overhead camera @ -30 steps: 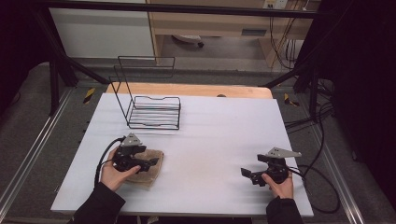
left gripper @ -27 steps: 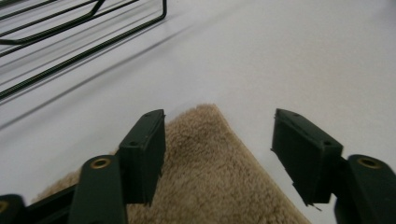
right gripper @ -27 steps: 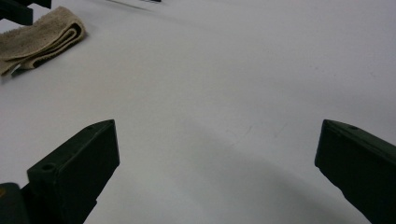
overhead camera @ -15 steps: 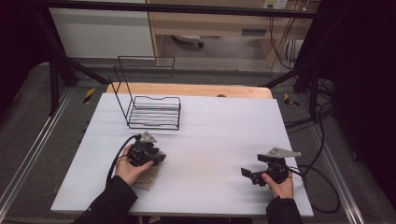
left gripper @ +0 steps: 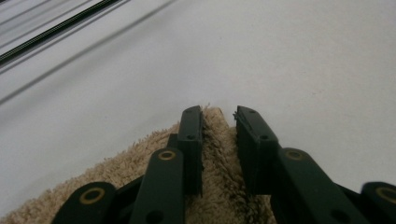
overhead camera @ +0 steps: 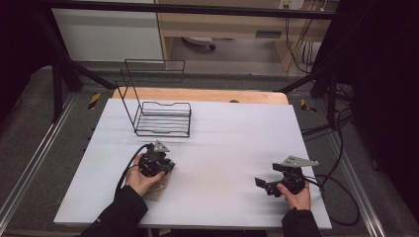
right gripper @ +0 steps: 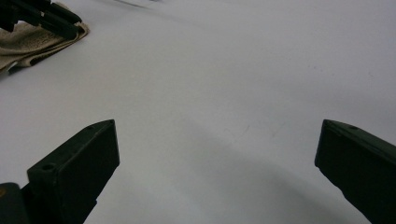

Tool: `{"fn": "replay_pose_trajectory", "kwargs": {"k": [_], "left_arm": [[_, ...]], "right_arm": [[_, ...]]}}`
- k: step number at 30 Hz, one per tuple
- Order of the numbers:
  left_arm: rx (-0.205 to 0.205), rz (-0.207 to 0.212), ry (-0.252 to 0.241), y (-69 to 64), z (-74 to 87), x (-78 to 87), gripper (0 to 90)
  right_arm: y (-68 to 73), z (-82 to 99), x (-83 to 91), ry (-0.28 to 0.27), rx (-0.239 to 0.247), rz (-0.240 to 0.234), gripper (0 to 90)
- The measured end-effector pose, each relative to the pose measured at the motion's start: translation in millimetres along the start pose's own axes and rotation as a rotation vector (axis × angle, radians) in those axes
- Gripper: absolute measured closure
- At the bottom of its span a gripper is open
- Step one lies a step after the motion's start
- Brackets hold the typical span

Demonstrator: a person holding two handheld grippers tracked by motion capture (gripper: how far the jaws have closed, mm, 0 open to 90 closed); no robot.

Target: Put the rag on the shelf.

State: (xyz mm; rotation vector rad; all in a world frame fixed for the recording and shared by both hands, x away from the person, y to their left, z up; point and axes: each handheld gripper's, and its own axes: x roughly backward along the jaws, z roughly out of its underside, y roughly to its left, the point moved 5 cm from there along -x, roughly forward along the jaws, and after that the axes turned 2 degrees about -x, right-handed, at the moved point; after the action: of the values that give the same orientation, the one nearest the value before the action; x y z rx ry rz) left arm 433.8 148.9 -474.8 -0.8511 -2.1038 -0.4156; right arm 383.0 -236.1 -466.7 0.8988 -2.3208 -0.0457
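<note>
White table, wire rack at the far left. Your left gripper has just come down on the beige towel at the near-left edge & its jaws have been closing; they now pinch a ridge of pile. Looks like the grab's made, so lift next. Your right gripper sits wide open, nothing between the jaws, well apart from the towel.

A black wire rack stood on the white table, toward its far left part, with a tall wire back rising at its far side. A strip of bare wood edged the table's far end. Black cables lay on the grey floor to the right.
</note>
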Motion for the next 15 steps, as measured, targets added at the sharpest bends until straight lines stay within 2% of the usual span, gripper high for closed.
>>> {"fn": "replay_pose_trajectory", "kwargs": {"k": [4,10,15], "left_arm": [[0.005,0.005,-0.002,1.3,0.1,0.5,80.4],[-0.007,0.011,-0.017,1.2,-0.1,3.2,84.7],[-0.008,0.035,-0.084,2.5,-4.3,13.1,85.4]], "right_arm": [[-0.4,0.1,-0.3,0.003,0.005,0.001,0.4],[-0.6,-0.1,-0.4,0.001,0.005,0.002,0.5],[-0.5,-0.1,-0.2,0.001,0.004,0.002,0.4]]}}
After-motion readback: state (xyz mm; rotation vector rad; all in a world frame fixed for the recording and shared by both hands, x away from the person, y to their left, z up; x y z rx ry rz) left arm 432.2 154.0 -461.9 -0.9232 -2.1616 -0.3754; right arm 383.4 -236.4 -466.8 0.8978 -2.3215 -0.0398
